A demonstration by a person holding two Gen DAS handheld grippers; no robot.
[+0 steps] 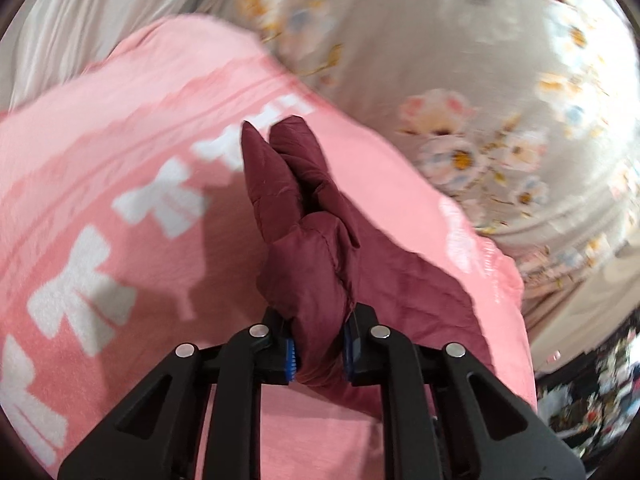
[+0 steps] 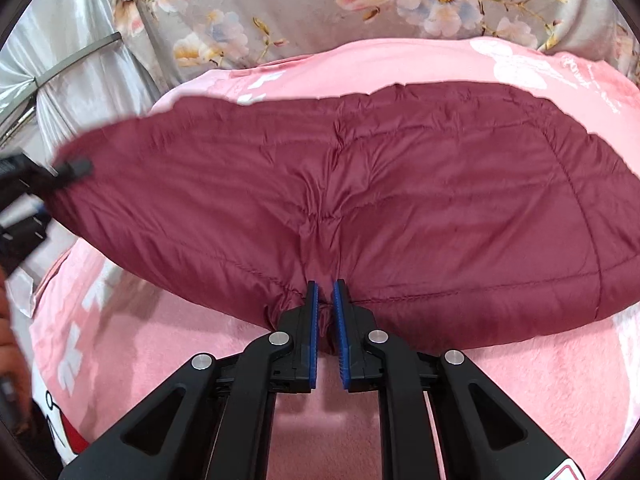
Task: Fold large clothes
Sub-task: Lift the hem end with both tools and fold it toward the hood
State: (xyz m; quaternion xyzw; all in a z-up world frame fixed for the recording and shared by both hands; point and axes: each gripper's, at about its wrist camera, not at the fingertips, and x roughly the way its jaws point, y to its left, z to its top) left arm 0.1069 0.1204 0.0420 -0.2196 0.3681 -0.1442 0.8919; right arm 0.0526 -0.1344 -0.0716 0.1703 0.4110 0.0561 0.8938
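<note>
A grey floral bedsheet (image 2: pixel 288 4) fills the far ground in both views, and a silvery curtain (image 2: pixel 76 92) hangs along its left edge. Over the sheet lies a pink blanket (image 2: pixel 560 400) with white bows, leaving a strip of bare sheet beyond its far edge and open pink surface near the camera on the right wrist view. On the blanket rests a maroon quilted garment (image 2: pixel 400 200), spread wide, its far hem short of the blanket's far edge and its left end raised off the blanket. The right gripper (image 2: pixel 326 300) is clamped on the garment's near edge, the fabric bunched between its blue pads. The left gripper (image 1: pixel 320 344) pinches a thick fold of the same garment, which rises past its fingertips in two puffed lobes; it shows blurred at the garment's left end (image 2: pixel 76 168) too.
</note>
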